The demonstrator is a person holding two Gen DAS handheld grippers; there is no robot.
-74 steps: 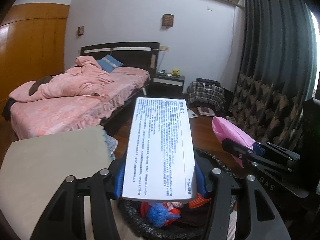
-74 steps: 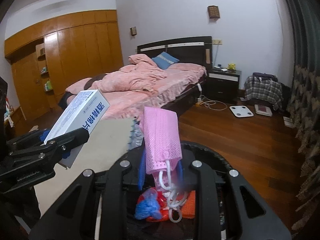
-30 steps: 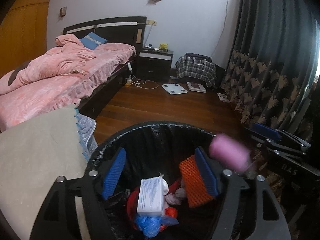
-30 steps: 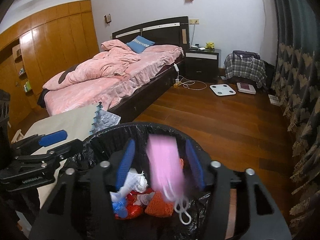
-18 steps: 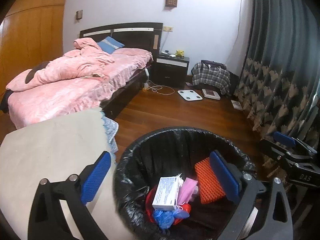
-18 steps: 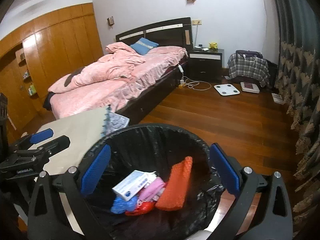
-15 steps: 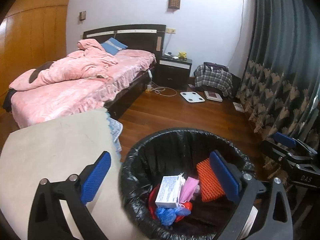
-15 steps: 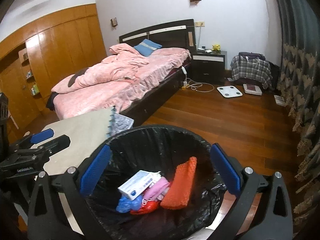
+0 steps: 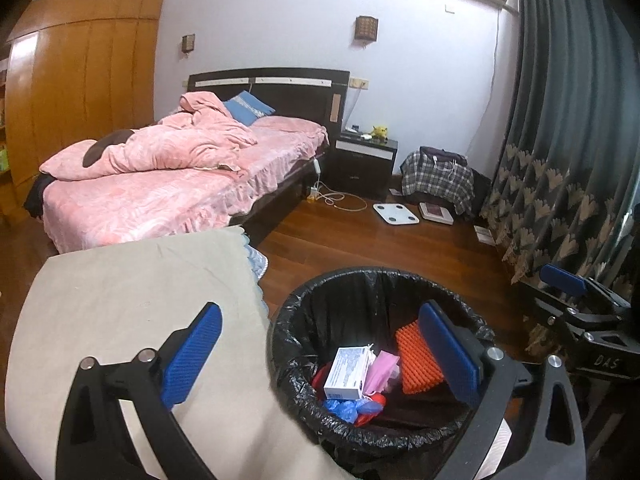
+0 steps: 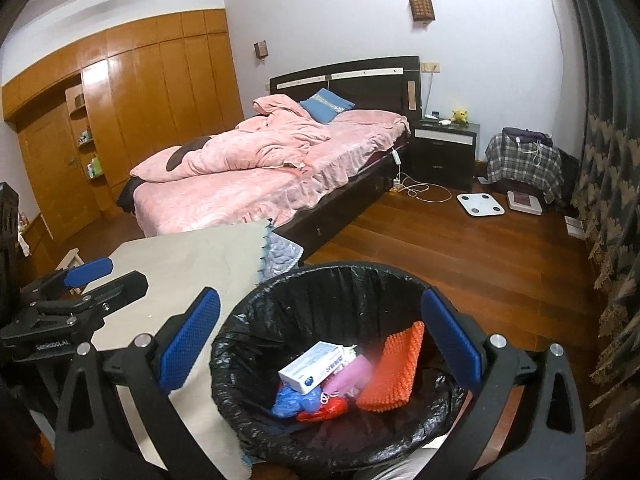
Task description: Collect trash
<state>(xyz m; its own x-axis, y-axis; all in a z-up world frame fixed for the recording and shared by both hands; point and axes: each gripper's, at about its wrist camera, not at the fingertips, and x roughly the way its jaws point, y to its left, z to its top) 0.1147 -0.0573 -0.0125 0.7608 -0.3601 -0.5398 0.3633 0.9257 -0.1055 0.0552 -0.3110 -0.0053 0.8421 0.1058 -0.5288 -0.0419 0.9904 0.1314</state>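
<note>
A black-lined trash bin stands on the wood floor; it also shows in the right wrist view. Inside lie a white box, a pink mask, an orange spiky pad and blue and red scraps. The same box, mask and pad show in the right wrist view. My left gripper is open and empty, above the bin's left rim. My right gripper is open and empty, over the bin.
A table with a beige cloth stands left of the bin. A bed with pink bedding is behind. A nightstand, a white scale and dark curtains lie to the right.
Both grippers opened and dropped the white box and the pink mask into the bin. Since then both have lifted slightly and stay open.
</note>
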